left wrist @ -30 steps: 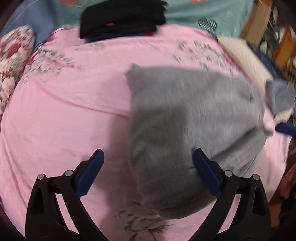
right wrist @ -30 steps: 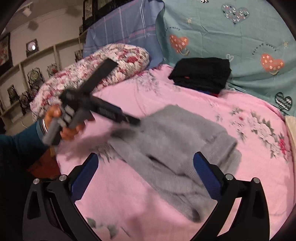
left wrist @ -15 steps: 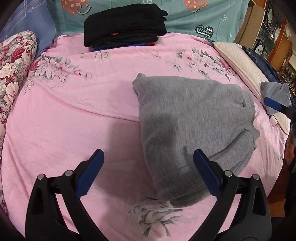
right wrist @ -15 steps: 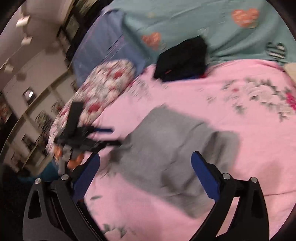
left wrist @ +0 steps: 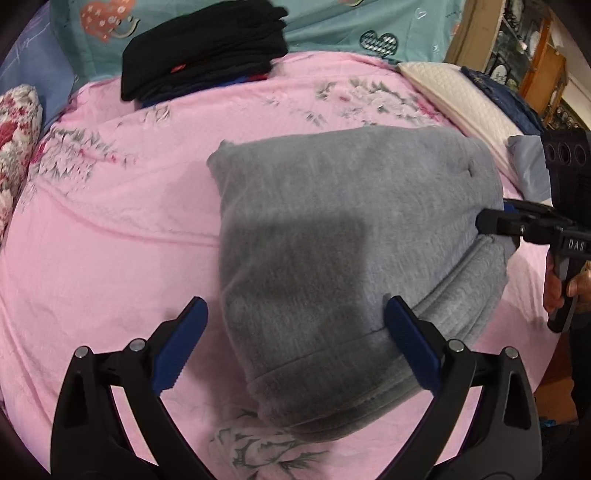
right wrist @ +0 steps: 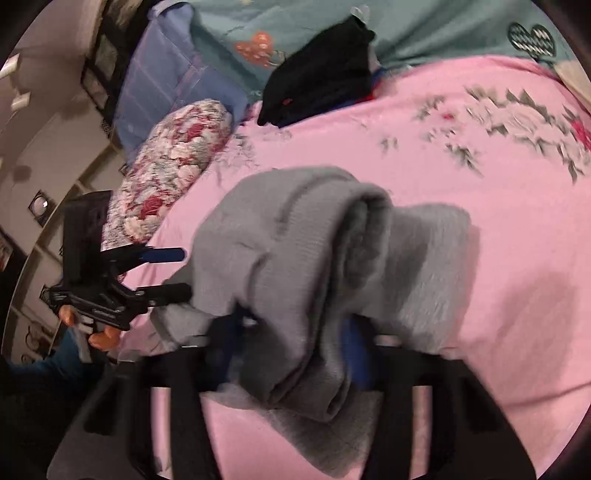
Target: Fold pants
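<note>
The folded grey fleece pants [left wrist: 347, 236] lie on the pink bedsheet [left wrist: 110, 221]. My left gripper [left wrist: 295, 350] is open and empty, its jaws straddling the near left edge of the bundle just above it. My right gripper [right wrist: 295, 354] is shut on the thick right edge of the pants [right wrist: 314, 266], with the fabric bunched between its blurred blue pads. In the left wrist view the right gripper [left wrist: 495, 221] shows at the right edge of the pants. In the right wrist view the left gripper [right wrist: 173, 273] shows open at the pants' left side.
A stack of folded black clothes [left wrist: 203, 48] sits at the head of the bed against a teal pillow [left wrist: 369, 26]. A floral pillow [right wrist: 173, 162] lies at the left. A white quilted cushion [left wrist: 454, 96] and blue garments lie at the right edge.
My right gripper came in from a distance and closed on the right edge of the pants. My left gripper moved closer to the bundle and stayed open.
</note>
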Motion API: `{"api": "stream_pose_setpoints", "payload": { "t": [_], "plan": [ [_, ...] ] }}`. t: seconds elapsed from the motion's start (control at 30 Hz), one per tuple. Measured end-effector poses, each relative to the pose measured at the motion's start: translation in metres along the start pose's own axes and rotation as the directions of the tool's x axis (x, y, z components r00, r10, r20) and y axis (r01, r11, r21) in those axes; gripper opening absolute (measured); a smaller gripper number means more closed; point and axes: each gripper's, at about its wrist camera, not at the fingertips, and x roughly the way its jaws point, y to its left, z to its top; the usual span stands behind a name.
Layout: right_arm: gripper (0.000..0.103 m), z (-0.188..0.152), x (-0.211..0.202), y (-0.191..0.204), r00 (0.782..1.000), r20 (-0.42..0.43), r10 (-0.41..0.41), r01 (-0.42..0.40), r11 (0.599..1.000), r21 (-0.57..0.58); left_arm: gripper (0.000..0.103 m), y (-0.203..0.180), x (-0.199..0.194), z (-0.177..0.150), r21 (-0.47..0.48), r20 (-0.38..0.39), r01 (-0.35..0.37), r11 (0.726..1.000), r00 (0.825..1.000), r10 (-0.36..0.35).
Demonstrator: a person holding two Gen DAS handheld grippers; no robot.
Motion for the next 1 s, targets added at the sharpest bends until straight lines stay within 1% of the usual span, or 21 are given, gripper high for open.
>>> {"api": "stream_pose_setpoints", "payload": {
  "t": [0.03,0.07,0.13,0.2,0.27,0.3,0.37,0.4,0.43,0.5,0.57,0.6,0.67,0.7,0.73,0.83,0.87,0.9,0.93,0.97,1.0],
  "plan": [
    [0.033,0.003,-0.005,-0.001,1.0,0.01,0.009,-0.009,1.0,-0.005,0.098,-0.004,-0.003,0.002,0.013,0.012,0.015,1.0,1.0,-0.015],
    [0.032,0.007,-0.013,0.002,1.0,0.022,0.015,-0.014,0.999,-0.032,0.098,-0.007,-0.004,0.004,0.022,0.019,0.03,0.999,0.999,-0.03],
    [0.031,0.012,-0.022,0.007,0.999,0.04,-0.012,0.015,0.998,-0.066,0.098,-0.012,-0.003,0.007,0.03,0.02,0.043,0.999,0.999,-0.043],
    [0.03,0.013,-0.013,-0.002,0.999,0.012,-0.049,0.05,0.998,-0.042,0.098,-0.011,0.001,0.007,0.015,0.004,0.044,0.999,0.999,-0.044],
    [0.03,0.006,0.008,-0.017,0.993,-0.06,-0.103,0.104,0.995,0.007,0.098,-0.004,0.002,0.005,-0.015,-0.008,0.059,0.998,0.998,-0.059],
    [0.031,0.001,0.014,-0.021,0.991,-0.077,-0.112,0.113,0.994,0.011,0.098,0.003,0.001,0.003,-0.034,-0.008,0.067,0.997,0.998,-0.068],
    [0.033,0.001,0.012,-0.025,0.993,-0.073,-0.093,0.095,0.995,0.031,0.098,0.015,-0.004,0.001,-0.076,-0.007,0.081,0.994,0.997,-0.081],
    [0.038,0.002,0.01,-0.025,0.992,-0.078,-0.101,0.104,0.994,0.031,0.098,0.022,-0.007,0.0,-0.102,-0.003,0.09,0.991,0.996,-0.091],
    [0.05,0.003,0.008,-0.024,0.988,-0.079,-0.133,0.135,0.99,0.029,0.098,0.029,-0.01,-0.001,-0.127,0.005,0.097,0.987,0.995,-0.098],
    [0.056,0.006,0.002,-0.016,0.981,-0.08,-0.178,0.178,0.984,-0.002,0.098,0.043,-0.014,-0.002,-0.178,0.016,0.106,0.978,0.994,-0.105],
    [0.058,0.014,-0.011,-0.001,0.974,-0.029,-0.227,0.225,0.973,-0.044,0.098,0.052,-0.014,-0.003,-0.219,0.023,0.117,0.969,0.993,-0.115],
    [0.058,0.019,-0.019,0.01,0.974,0.022,-0.227,0.228,0.971,-0.066,0.098,0.056,-0.012,-0.004,-0.241,0.021,0.127,0.962,0.992,-0.125],
    [0.065,0.029,-0.029,0.031,0.978,0.1,-0.183,0.194,0.975,-0.106,0.098,0.058,-0.006,-0.006,-0.259,0.004,0.143,0.955,0.989,-0.147],
    [0.072,0.034,-0.031,0.041,0.98,0.129,-0.151,0.167,0.978,-0.125,0.098,0.057,-0.003,-0.009,-0.258,-0.006,0.146,0.955,0.988,-0.152],
    [0.074,0.039,-0.03,0.049,0.986,0.137,-0.098,0.116,0.985,-0.13,0.098,0.053,0.001,-0.012,-0.247,-0.018,0.143,0.958,0.988,-0.152],
    [0.074,0.049,-0.006,0.048,0.998,0.066,0.021,-0.016,0.997,-0.079,0.099,0.044,0.008,-0.025,-0.216,-0.032,0.119,0.969,0.991,-0.129],
    [0.074,0.05,0.006,0.041,0.999,0.029,0.026,-0.025,0.999,-0.047,0.1,0.044,0.01,-0.028,-0.212,-0.033,0.124,0.969,0.99,-0.134],
    [0.074,0.049,0.019,0.027,0.999,-0.017,-0.029,0.029,1.0,-0.009,0.1,0.045,0.011,-0.031,-0.216,-0.032,0.133,0.967,0.989,-0.143],
    [0.072,0.045,0.032,0.01,0.996,-0.062,-0.065,0.067,0.998,0.021,0.101,0.045,0.012,-0.033,-0.213,-0.029,0.119,0.97,0.991,-0.128],
    [0.068,0.04,0.041,-0.004,0.995,-0.082,-0.052,0.056,0.997,0.045,0.101,0.042,0.012,-0.034,-0.192,-0.026,0.098,0.977,0.994,-0.105],
    [0.054,0.034,0.044,-0.016,0.997,-0.068,-0.038,0.043,0.997,0.071,0.101,0.04,0.01,-0.033,-0.178,-0.019,0.091,0.98,0.995,-0.096]
  ]
}}
